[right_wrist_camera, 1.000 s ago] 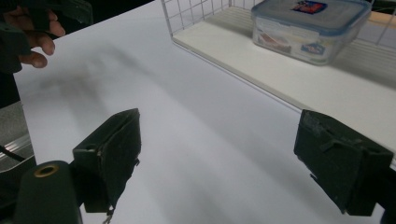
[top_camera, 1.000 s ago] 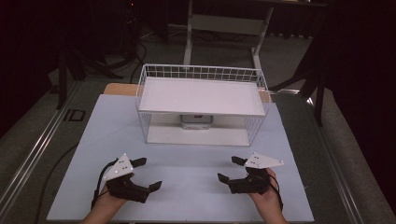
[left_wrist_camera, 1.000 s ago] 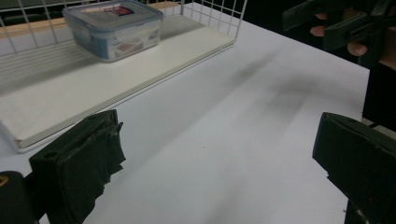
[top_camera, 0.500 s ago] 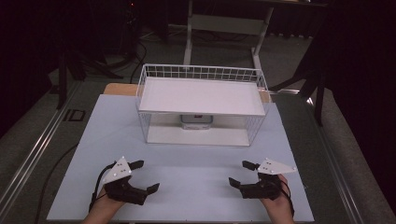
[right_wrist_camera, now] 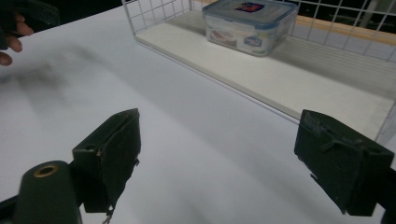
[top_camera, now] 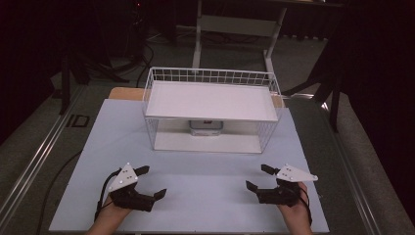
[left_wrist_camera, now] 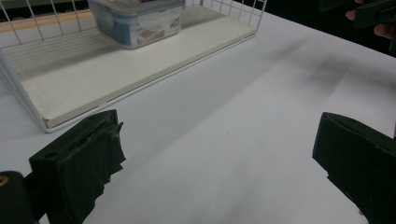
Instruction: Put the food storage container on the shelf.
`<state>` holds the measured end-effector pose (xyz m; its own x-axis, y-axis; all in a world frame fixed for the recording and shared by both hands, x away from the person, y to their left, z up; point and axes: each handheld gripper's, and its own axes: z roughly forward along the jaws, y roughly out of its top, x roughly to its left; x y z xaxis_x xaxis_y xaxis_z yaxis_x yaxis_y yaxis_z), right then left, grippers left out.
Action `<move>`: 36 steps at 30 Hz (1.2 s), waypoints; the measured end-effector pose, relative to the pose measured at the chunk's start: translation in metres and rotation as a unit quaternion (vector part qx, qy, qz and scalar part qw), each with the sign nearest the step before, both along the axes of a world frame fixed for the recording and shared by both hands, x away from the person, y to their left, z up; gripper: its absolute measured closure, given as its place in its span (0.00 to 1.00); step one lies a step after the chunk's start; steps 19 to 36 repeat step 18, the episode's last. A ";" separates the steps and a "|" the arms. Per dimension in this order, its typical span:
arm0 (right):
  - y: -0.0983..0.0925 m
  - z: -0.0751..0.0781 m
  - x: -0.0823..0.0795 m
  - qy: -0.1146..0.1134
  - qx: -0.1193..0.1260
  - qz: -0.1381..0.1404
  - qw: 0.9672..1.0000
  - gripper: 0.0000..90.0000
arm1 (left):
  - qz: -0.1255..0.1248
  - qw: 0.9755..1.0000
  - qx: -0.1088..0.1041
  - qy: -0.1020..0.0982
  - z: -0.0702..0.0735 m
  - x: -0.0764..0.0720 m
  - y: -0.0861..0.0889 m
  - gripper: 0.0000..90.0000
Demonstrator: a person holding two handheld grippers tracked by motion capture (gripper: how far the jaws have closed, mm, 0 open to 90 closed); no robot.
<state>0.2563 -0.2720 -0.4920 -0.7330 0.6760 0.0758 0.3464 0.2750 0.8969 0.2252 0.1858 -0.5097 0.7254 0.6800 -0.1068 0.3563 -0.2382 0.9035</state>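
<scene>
- My left gripper (top_camera: 148,182) sits low over the near left part of the white table (top_camera: 205,171), jaws spread wide with nothing between them; the left gripper view shows only bare tabletop in the gap.
- My right gripper (top_camera: 259,177) sits over the near right part, jaws likewise wide apart and empty.
- The two grippers are well apart from each other, and both are well short of the wire basket (top_camera: 211,110) at the far middle of the table.
- The thing nearest my reach is the clear plastic food container (right_wrist_camera: 250,25) with a blue-rimmed clip lid. It stands upright on the basket's lower white shelf (right_wrist_camera: 280,79), towards the back, under the upper white shelf (top_camera: 210,100).
- The lid looks seated and the container untouched, so I judge that nothing has been done to it so far.
- What is left, as I read it, is everything: reach in through the basket's open front, grip the container, and bring it out onto the table.
</scene>
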 end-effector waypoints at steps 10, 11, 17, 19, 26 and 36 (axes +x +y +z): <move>-0.005 -0.009 0.008 0.006 -0.027 -0.022 0.999 0.17 | 0.028 1.000 -0.005 -0.012 -0.001 0.004 0.005 0.02; -0.005 -0.009 0.008 0.006 -0.028 -0.024 0.999 0.17 | 0.033 0.999 -0.002 -0.013 -0.001 0.004 0.006 0.02; -0.007 -0.011 0.011 0.004 -0.038 -0.032 0.999 0.17 | 0.057 0.998 -0.001 -0.005 -0.003 0.007 0.012 0.02; -0.007 -0.011 0.011 0.005 -0.035 -0.033 0.999 0.17 | 0.056 0.998 -0.004 -0.004 -0.003 0.007 0.013 0.02; -0.007 -0.011 0.011 0.005 -0.035 -0.033 0.999 0.17 | 0.056 0.998 -0.004 -0.004 -0.003 0.007 0.013 0.02; -0.007 -0.011 0.011 0.005 -0.035 -0.033 0.999 0.17 | 0.056 0.998 -0.004 -0.004 -0.003 0.007 0.013 0.02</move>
